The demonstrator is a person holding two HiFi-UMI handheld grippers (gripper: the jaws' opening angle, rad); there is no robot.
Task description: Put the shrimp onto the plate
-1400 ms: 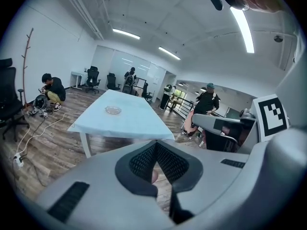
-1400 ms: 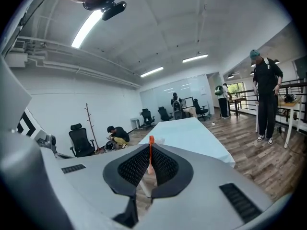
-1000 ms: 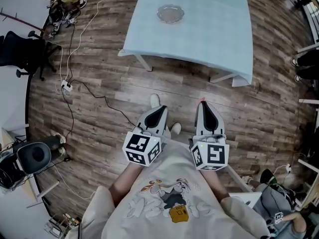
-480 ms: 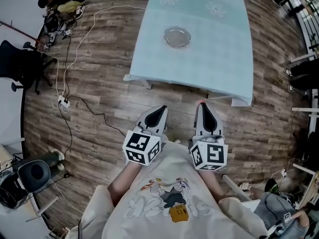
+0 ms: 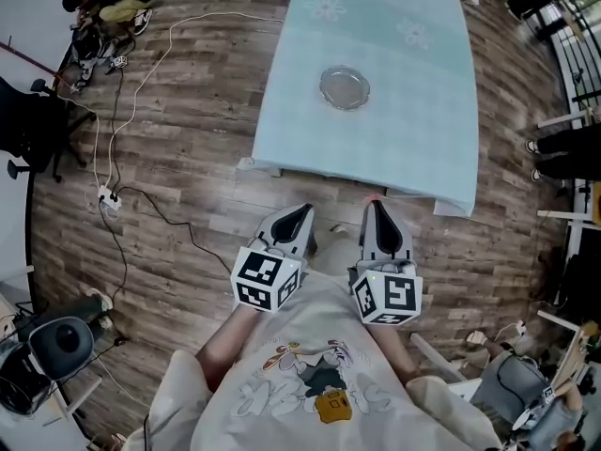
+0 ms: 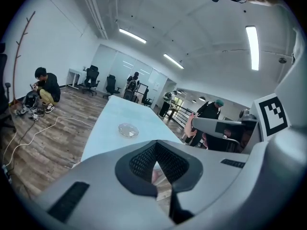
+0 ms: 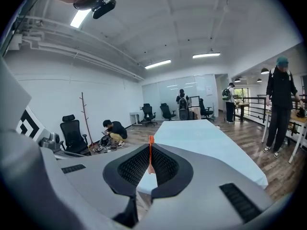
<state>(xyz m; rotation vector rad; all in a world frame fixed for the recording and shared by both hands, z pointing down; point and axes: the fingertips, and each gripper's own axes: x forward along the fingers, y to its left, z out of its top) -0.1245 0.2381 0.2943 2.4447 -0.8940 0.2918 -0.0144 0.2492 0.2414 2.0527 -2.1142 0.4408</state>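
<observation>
Right claw (image 5: 376, 205) is held closed on a thin orange-pink shrimp (image 7: 150, 153), which is pinched at the very tips of the jaws and shows there as a narrow upright sliver. The left claw (image 5: 302, 210) is closed as well, and nothing is seen gripped in it (only a pale patch shows through the gap behind its pads). Both are carried close to the body, above the brown wooden floor (image 5: 188, 158). The round clear glass plate (image 5: 344, 87) is set alone on the pale blue rectangular tabletop (image 5: 413, 130), well apart from the shrimp, so the placing is judged not yet begun. Since so little of the shrimp is caught, it could be shaken loose on the way and lost to the floor. If it is released too high or off-centre, it could be bounced over the shallow rim. The plate could also be pushed along the tabletop by a claw brought in too low.
</observation>
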